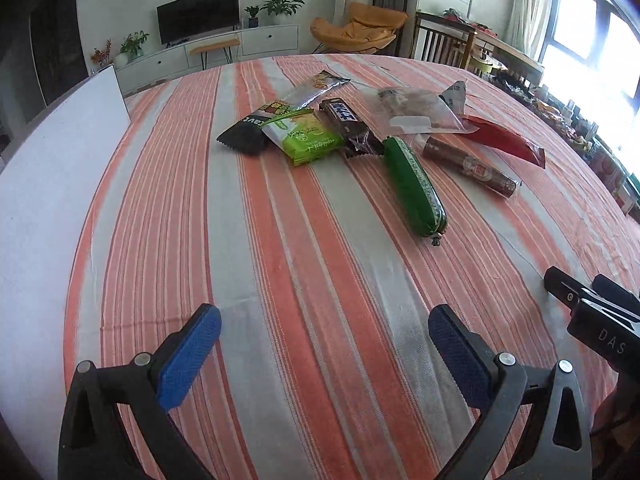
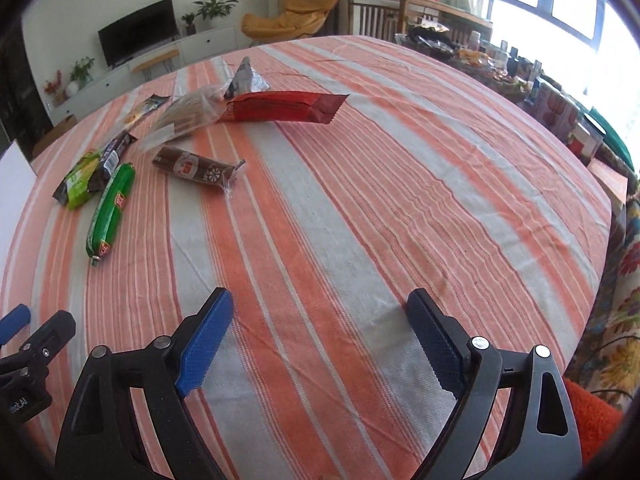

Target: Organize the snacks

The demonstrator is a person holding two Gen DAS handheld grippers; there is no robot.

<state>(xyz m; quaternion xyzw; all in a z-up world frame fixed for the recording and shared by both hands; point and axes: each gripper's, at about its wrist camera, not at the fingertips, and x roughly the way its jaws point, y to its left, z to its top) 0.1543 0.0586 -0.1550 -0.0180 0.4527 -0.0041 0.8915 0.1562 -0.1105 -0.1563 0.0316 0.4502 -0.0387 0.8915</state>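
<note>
My left hand-held gripper (image 1: 324, 344) hangs over bare striped cloth with its blue pads spread wide and nothing between them, and my right hand-held gripper (image 2: 320, 340) is the same: jaws apart, empty, angled down at the tabletop (image 2: 400, 184). Each shows at the edge of the other's view, so the two sit close side by side at the near edge. The snacks lie farther out in a loose cluster, well apart from both grippers. Nearest me is the green sausage (image 1: 414, 186), lying lengthwise toward me; just beyond it sit the brown tube (image 1: 470, 164) and the red packet (image 1: 502, 140), a clear bag (image 1: 416, 110) behind them. To their left, a dark chocolate bar (image 1: 350, 124), a light green packet (image 1: 308, 140) and a black wrapper (image 1: 242, 136) overlap one another. A white board (image 1: 52, 168) stands at the left. I judge nothing is sorted yet; this is the approach before a first pick. Next I'd reach forward to the green sausage, turning the jaws across its width before closing.
</note>
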